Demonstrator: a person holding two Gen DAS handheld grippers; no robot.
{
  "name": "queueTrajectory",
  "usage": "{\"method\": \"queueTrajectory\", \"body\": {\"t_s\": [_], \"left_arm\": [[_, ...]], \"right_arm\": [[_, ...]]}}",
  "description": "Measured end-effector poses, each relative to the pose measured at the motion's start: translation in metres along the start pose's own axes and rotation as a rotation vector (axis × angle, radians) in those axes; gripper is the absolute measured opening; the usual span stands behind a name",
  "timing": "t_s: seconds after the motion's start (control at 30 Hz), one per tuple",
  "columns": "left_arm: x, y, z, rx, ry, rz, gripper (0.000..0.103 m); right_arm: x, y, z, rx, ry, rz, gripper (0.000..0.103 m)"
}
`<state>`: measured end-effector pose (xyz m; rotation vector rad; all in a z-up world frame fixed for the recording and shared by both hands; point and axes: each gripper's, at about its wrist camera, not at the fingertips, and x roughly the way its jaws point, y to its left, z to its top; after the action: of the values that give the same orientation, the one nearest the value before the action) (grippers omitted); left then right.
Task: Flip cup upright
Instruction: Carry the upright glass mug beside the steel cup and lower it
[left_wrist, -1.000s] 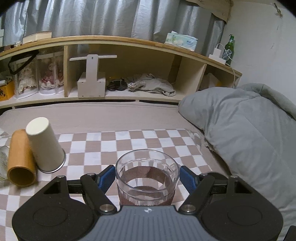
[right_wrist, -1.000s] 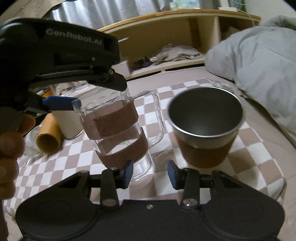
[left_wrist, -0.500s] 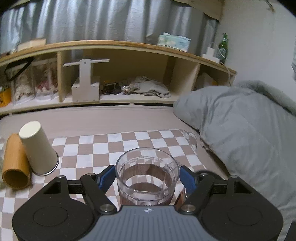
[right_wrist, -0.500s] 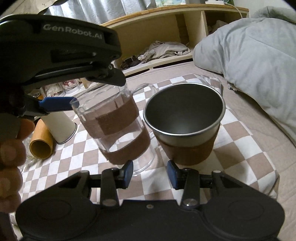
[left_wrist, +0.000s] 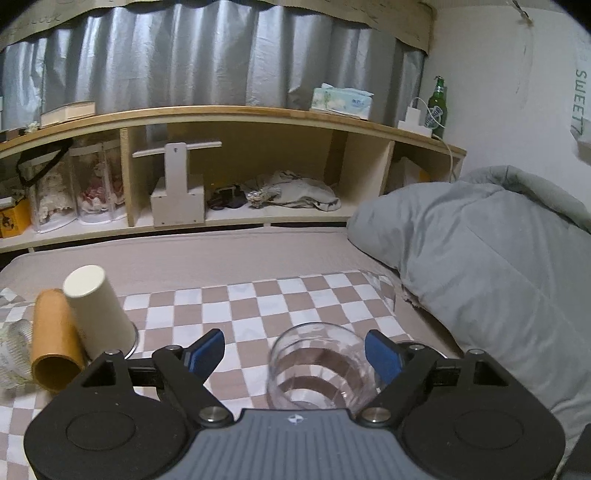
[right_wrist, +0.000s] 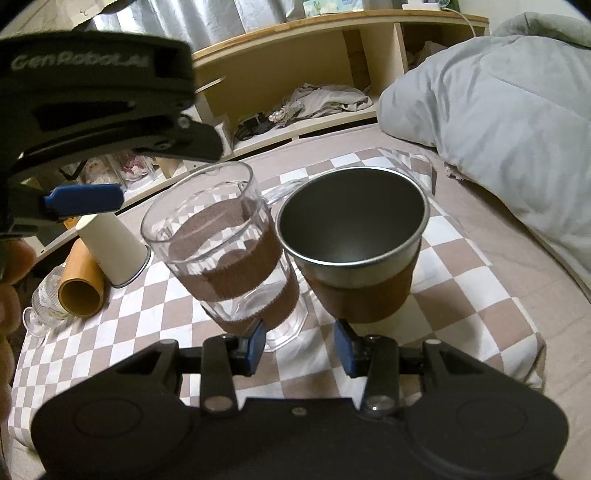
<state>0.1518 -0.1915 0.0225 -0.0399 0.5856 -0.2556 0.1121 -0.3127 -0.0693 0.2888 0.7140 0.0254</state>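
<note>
A clear glass mug (right_wrist: 229, 254) with two brown bands stands upright on the checkered cloth (right_wrist: 476, 291); it also shows in the left wrist view (left_wrist: 317, 369). My left gripper (left_wrist: 293, 350) is open, its blue pads apart from the glass, and it is raised beside the mug. It shows in the right wrist view (right_wrist: 85, 197). A steel cup (right_wrist: 354, 243) with a brown sleeve stands upright just right of the mug. My right gripper (right_wrist: 299, 345) is open and empty, in front of both cups.
A cream paper cup (left_wrist: 98, 312) stands upside down at the left, beside an orange tube (left_wrist: 53, 341) lying on its side and a small glass piece (right_wrist: 44, 306). A grey duvet (left_wrist: 491, 280) lies at the right. A wooden shelf (left_wrist: 236, 122) runs along the back.
My left gripper has opened and let go of the glass mug, which now stands on the cloth. The left gripper has lifted and shifted left. The right gripper has drawn closer to the cups.
</note>
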Motion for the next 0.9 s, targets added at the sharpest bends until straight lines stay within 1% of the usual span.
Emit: {"method": "queueTrajectory", "body": {"t_s": [0.1,0.23,0.3,0.37,0.4,0.43,0.53,0.6,0.63,0.73,0.9], "left_arm": [[-0.007,0.01,-0.003,-0.013,-0.003,0.009,0.084],[-0.021,0.023,-0.01,-0.008,-0.018,0.029,0.084],[-0.029,0.029,-0.012,-0.005,-0.026,0.037,0.084],[-0.039,0.036,-0.015,-0.002,-0.035,0.044,0.084],[-0.043,0.039,-0.016,0.0,-0.038,0.047,0.085],[-0.049,0.042,-0.018,0.005,-0.044,0.052,0.089],[-0.065,0.051,-0.025,0.027,-0.066,0.074,0.091],[-0.075,0.057,-0.029,0.039,-0.076,0.076,0.092],[-0.081,0.06,-0.032,0.043,-0.083,0.076,0.095],[-0.095,0.068,-0.041,0.05,-0.098,0.067,0.099],[-0.112,0.079,-0.059,0.053,-0.101,0.039,0.103]], "right_arm": [[-0.006,0.001,-0.001,-0.012,-0.008,0.002,0.044],[-0.022,0.002,0.003,-0.039,-0.052,0.017,0.045],[-0.031,0.002,0.004,-0.06,-0.084,0.004,0.049],[-0.041,0.003,0.005,-0.087,-0.117,-0.009,0.051],[-0.047,0.004,0.005,-0.098,-0.133,-0.017,0.052],[-0.051,0.004,0.005,-0.106,-0.145,-0.025,0.052],[-0.066,0.005,0.004,-0.131,-0.178,-0.033,0.052],[-0.075,0.006,0.002,-0.135,-0.193,-0.027,0.053],[-0.08,0.006,0.001,-0.135,-0.2,-0.023,0.053],[-0.094,0.009,-0.002,-0.141,-0.22,-0.022,0.056],[-0.12,0.016,-0.013,-0.162,-0.292,-0.002,0.067]]}}
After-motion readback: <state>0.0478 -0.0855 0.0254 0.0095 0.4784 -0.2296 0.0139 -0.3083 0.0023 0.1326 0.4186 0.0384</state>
